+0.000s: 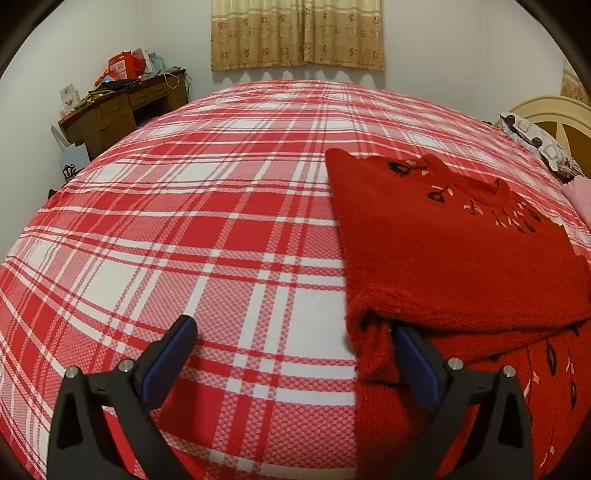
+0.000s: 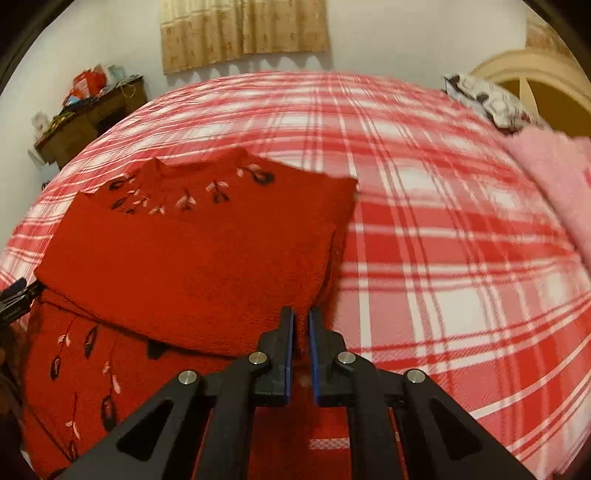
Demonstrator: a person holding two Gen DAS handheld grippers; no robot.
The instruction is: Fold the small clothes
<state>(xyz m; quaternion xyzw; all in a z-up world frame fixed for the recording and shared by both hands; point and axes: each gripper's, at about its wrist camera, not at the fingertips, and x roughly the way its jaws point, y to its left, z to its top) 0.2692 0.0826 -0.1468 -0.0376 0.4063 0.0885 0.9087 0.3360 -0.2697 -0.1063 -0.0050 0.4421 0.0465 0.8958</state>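
Left wrist view: red sweater half-folded on plaid bed

Left wrist camera looks across a bed covered in red-and-white plaid, where a red sweater lies toward the right side of the bed, its upper part folded over the lower. Dark and pink embroidered flowers run below the collar, and more of them show on the layer underneath at the near edge. The left gripper stands with its jaws spread wide; its right finger is tucked against the sweater's near left corner under the fold, while the other finger hangs over bare plaid, holding nothing between them.

Right wrist camera, blurred by motion, shows the right gripper with its blue-padded jaws drawn nearly together at the sweater's near right corner. Red fabric shows in the narrow gap between them, so it appears pinched on the sweater edge. The left gripper's tip is visible at the far left of this view, beside the sweater's other corner.

A pink cloth lies near the bed's right edge by a patterned pillow and cream headboard. A cluttered wooden desk stands against the wall beyond the bed's left side, and a tan curtain hangs on the far wall.
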